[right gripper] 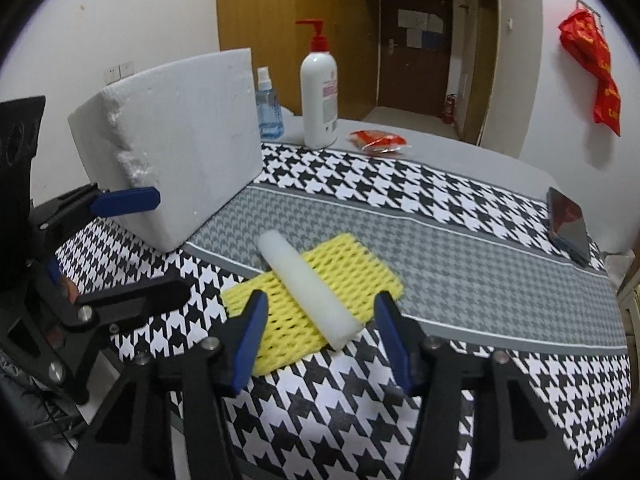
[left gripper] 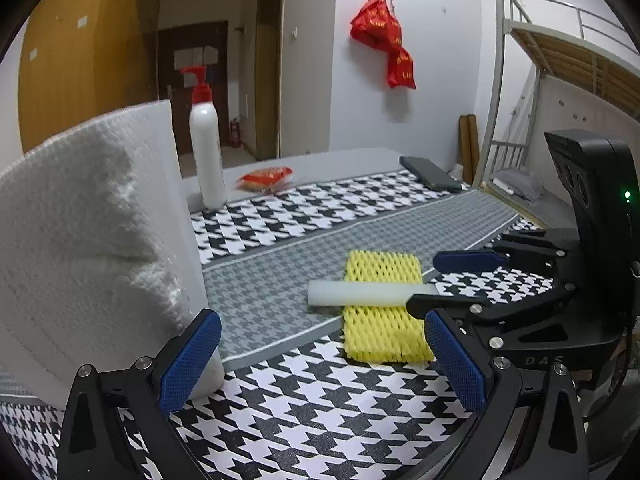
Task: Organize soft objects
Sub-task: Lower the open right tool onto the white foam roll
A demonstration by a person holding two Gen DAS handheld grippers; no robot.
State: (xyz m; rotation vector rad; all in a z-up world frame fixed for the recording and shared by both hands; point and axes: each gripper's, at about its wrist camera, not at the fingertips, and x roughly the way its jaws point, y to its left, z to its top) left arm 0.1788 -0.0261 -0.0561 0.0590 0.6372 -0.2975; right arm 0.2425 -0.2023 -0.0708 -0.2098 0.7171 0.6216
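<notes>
Right hand-held gripper (right gripper: 320,340) sits low over the near end of the white foam tube (right gripper: 308,288), jaws apart, one blue pad on each side of the tube end, gaps visible on both sides, not pressing. Tube lies across the yellow foam net sleeve (right gripper: 352,264), which lies flat on the houndstooth cloth (right gripper: 400,188) covering the desk (right gripper: 480,156).

Left hand-held gripper (left gripper: 320,360) has jaws wide apart. Its left pad is up against the lower corner of the big white foam block (left gripper: 100,220); right pad is clear, nothing clamped between the two. Block stands on the cloth with its chipped, crumbly face toward the left camera. From the right wrist view, block is left of the tube and sleeve, apart from them.

Back of desk: white pump bottle (right gripper: 319,96) with red pump, upright; small blue spray bottle (right gripper: 268,108) just behind the block; red snack packet (right gripper: 378,141) right of the pump bottle. Dark phone (right gripper: 570,224) lies flat at the far right edge. Red bag (right gripper: 596,68) hangs on the wall.
</notes>
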